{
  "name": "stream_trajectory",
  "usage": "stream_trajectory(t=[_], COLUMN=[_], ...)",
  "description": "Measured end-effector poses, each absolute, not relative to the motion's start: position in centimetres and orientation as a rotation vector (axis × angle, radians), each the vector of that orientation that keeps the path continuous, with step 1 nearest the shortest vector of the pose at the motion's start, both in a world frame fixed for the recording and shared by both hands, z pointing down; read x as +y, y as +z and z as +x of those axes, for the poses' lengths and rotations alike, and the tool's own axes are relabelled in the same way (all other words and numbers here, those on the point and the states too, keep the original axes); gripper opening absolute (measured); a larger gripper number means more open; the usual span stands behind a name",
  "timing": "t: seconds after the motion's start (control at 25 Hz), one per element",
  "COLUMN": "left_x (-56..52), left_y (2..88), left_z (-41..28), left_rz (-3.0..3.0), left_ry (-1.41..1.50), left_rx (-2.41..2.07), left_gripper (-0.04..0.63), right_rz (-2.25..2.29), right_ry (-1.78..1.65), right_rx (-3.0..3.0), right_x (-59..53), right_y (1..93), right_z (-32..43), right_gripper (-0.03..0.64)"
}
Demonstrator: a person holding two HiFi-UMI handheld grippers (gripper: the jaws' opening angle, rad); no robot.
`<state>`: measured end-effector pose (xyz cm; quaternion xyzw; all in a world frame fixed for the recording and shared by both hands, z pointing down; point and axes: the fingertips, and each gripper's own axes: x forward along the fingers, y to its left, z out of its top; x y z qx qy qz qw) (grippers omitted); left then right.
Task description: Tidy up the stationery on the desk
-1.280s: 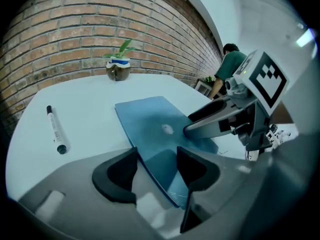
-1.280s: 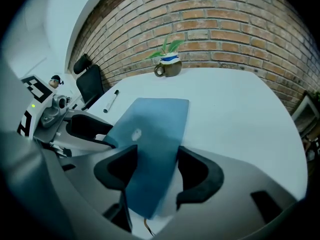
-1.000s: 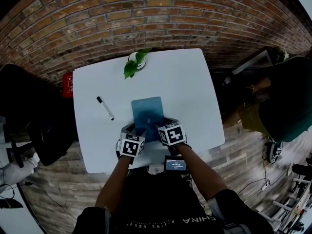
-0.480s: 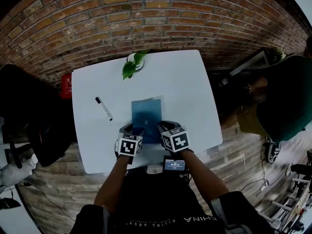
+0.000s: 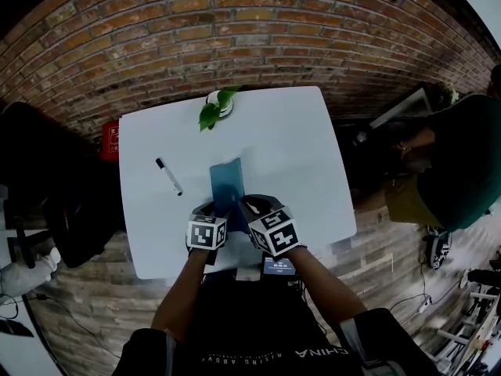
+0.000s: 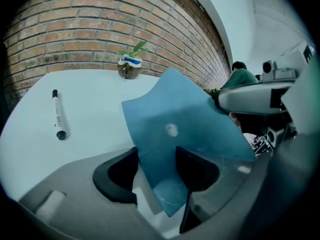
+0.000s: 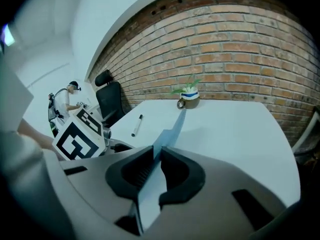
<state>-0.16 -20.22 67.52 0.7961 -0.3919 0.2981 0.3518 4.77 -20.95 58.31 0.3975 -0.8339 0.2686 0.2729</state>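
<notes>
Can't tell if the blue cover (image 5: 228,180) is a notebook or a folder, since both grippers hide its near end in the head view. It's thin and scuffed, tipped up over the near middle of the white table (image 5: 301,143). The right gripper (image 7: 157,154) has just closed and pinches its edge. The left gripper (image 6: 156,154) stands wide, with the sheet between its jaws. A marker (image 5: 168,175) lies well to the left.

head view: looked steeply down over white desk (image 5: 297,155) | gripper views: rode low behind jaws, faced brick wall (image 6: 75,29) | shared: blue sheet (image 5: 227,182), marker (image 5: 168,175), potted plant (image 5: 215,106)
</notes>
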Motion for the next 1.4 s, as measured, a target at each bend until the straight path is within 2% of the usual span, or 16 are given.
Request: stream_trajectory(t=[0.52,0.88,1.2,1.4], left_x=[-20.1,-19.4,-23.6,-25.8], left_y=[67.0,66.5,59.3,55.8], left_z=[-1.4,-3.3,-6.8,-5.8], left_rz=[2.045,2.074,2.079,2.087], left_ry=[0.590,0.592,0.317,0.318], left_rx=[-0.919,-0.860,-0.904,-0.828], left_gripper=[0.245,0.245,0.245,0.235], right_rz=[0.927,0.900,0.908,0.910], right_ry=[0.561,0.488,0.492,0.469], right_rx=[-2.320,-2.317,-2.313,-2.321], right_x=[-20.7,-20.5,-20.5,-20.6], right_y=[56.3,55.9,55.7,55.5], right_z=[-0.5,-2.8,-3.1,-3.2], right_gripper=[0.060,0.060,0.060,0.060])
